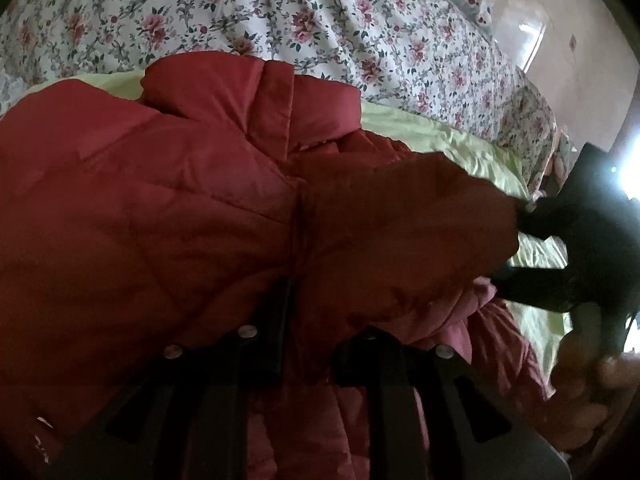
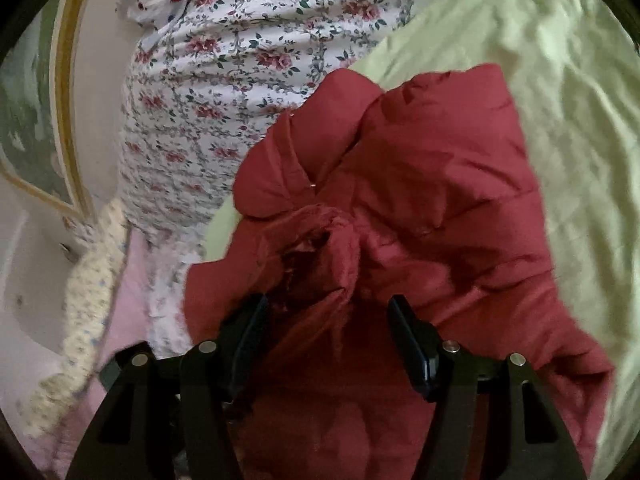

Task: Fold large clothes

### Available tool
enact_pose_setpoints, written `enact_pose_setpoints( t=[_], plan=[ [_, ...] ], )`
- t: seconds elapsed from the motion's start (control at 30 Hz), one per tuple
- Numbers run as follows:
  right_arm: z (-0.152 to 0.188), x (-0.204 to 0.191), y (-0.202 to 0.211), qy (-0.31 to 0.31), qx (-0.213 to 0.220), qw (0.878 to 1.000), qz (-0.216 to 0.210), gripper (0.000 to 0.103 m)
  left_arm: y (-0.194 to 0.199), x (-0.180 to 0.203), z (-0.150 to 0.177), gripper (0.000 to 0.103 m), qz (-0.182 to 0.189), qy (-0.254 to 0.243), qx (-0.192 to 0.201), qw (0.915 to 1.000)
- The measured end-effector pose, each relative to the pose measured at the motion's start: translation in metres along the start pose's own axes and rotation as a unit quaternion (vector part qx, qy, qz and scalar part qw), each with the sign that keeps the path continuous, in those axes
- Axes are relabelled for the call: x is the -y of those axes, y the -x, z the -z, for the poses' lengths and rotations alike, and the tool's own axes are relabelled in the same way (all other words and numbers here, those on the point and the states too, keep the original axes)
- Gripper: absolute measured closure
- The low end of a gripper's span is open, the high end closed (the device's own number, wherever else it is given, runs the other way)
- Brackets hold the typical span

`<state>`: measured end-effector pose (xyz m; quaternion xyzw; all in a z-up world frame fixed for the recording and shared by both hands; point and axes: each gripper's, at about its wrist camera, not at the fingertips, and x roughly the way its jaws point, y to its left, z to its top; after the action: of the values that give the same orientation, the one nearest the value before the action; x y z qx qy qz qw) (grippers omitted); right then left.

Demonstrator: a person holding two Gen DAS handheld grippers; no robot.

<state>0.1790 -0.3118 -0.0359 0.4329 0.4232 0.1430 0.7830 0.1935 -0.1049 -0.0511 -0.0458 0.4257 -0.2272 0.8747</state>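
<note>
Your left tongs (image 1: 294, 312) clamped on fold of red padded jacket (image 1: 160, 208). Your right tongs (image 2: 328, 344) stand apart, jacket cloth between pads, not pinched. Jacket lies bunched on pale green sheet (image 2: 520, 40) over bed; floral quilt (image 2: 224, 72) beyond, far left. Your right hand (image 1: 592, 384) at near right edge.
</note>
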Motion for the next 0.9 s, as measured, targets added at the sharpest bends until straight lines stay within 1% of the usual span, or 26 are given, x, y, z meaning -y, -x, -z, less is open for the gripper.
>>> enact_pose_setpoints(
  t=[0.03, 0.17, 0.27, 0.3, 0.37, 0.43, 0.47, 0.5, 0.53, 0.57, 0.6, 0.67, 0.7, 0.77, 0.83, 0.87, 0.9],
  plan=[
    [0.0, 0.001, 0.003, -0.003, 0.005, 1.0, -0.008, 0.038, 0.0, 0.0, 0.001, 0.089, -0.001, -0.004, 0.0, 1.0],
    [-0.003, 0.007, 0.012, -0.025, 0.019, 0.999, -0.035, 0.029, -0.002, 0.0, 0.002, 0.088, -0.002, -0.005, -0.004, 1.0],
    [-0.005, 0.008, 0.006, -0.037, 0.01, 0.998, -0.053, 0.029, -0.003, 0.003, 0.002, 0.088, -0.008, -0.013, -0.004, 0.9999],
    [-0.005, 0.006, 0.004, -0.035, 0.007, 0.998, -0.054, 0.028, -0.003, 0.003, 0.002, 0.088, -0.008, -0.014, -0.005, 0.9999],
    [-0.004, 0.002, -0.007, -0.027, -0.008, 0.999, -0.026, 0.028, -0.003, 0.001, 0.001, 0.088, -0.005, -0.009, -0.006, 0.9999],
    [-0.003, 0.002, -0.019, -0.032, -0.022, 0.999, -0.016, 0.029, -0.002, 0.0, 0.0, 0.088, -0.002, -0.004, -0.009, 1.0],
    [-0.002, 0.002, -0.022, -0.027, -0.024, 0.999, -0.017, 0.039, -0.002, 0.0, -0.001, 0.087, -0.002, -0.004, -0.01, 0.9999],
    [-0.001, 0.002, -0.026, -0.024, -0.028, 0.999, -0.019, 0.064, -0.001, 0.0, -0.001, 0.085, -0.002, -0.003, -0.012, 0.9999],
    [-0.001, 0.002, -0.029, -0.024, -0.033, 0.999, -0.02, 0.08, 0.001, -0.001, 0.0, 0.084, -0.001, -0.004, -0.015, 0.9999],
    [-0.001, 0.001, -0.032, -0.023, -0.037, 0.999, -0.011, 0.091, 0.004, -0.002, 0.0, 0.081, 0.005, -0.003, -0.019, 0.9998],
    [-0.001, 0.001, -0.031, -0.02, -0.035, 0.999, -0.006, 0.093, 0.009, -0.003, 0.001, 0.076, 0.02, -0.002, -0.025, 0.9995],
    [0.001, -0.006, -0.025, 0.002, -0.027, 1.0, 0.009, 0.094, 0.019, -0.005, 0.003, 0.069, 0.044, -0.003, -0.029, 0.9986],
    [0.002, -0.01, -0.022, 0.013, -0.021, 1.0, 0.016, 0.095, 0.025, -0.007, 0.004, 0.061, 0.05, -0.005, -0.028, 0.9983],
    [0.003, -0.022, -0.01, 0.043, 0.003, 0.998, 0.035, 0.095, 0.041, -0.012, 0.005, 0.051, 0.054, -0.009, -0.019, 0.9983],
    [0.003, -0.029, 0.007, 0.071, 0.035, 0.995, 0.053, 0.096, 0.056, -0.02, 0.004, 0.051, 0.047, -0.012, -0.005, 0.9988],
    [0.003, -0.03, 0.013, 0.079, 0.046, 0.994, 0.064, 0.096, 0.066, -0.027, 0.001, 0.051, 0.028, -0.013, 0.006, 0.9995],
    [0.003, -0.03, 0.018, 0.088, 0.055, 0.991, 0.082, 0.096, 0.069, -0.032, -0.002, 0.051, 0.018, -0.012, 0.011, 0.9997]
  ],
)
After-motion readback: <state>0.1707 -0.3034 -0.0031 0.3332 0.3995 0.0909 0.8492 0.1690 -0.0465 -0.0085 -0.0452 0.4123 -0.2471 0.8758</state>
